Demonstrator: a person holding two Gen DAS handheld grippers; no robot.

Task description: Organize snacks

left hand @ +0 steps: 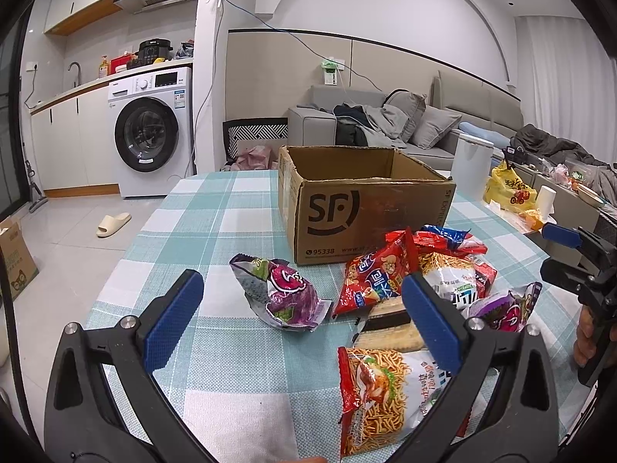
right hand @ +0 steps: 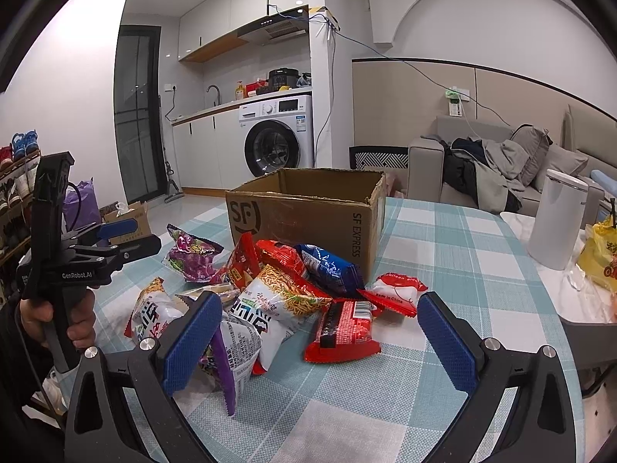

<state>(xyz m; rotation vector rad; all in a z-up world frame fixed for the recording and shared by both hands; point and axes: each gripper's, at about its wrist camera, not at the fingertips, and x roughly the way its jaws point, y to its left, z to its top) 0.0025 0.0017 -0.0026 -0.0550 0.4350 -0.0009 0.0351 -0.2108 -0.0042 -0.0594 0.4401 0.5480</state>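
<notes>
In the left wrist view the left gripper (left hand: 304, 320) hangs above the checked tablecloth (left hand: 216, 231) with its blue-padded jaws spread wide and nothing between them; a purple snack bag (left hand: 283, 295) lies alone on the cloth just ahead, and to its right a heap of snacks sits in front of the open cardboard box (left hand: 366, 208), among them a red bag (left hand: 376, 276) and a noodle-snack bag (left hand: 380, 397) lying closest to the camera. The right gripper (left hand: 570, 254) shows at the right edge, held by a hand (left hand: 590, 341). In the right wrist view the right gripper (right hand: 316, 343) is also wide open and empty, low over the pile: a red packet with a barcode (right hand: 345, 330) lies between its pads, a blue packet (right hand: 329, 268) leans near the box (right hand: 308, 212), and a small red-and-white packet (right hand: 397, 293) rests just right of the heap. At the left the other gripper (right hand: 115, 237) is held in a hand (right hand: 58, 316), its jaws apart
</notes>
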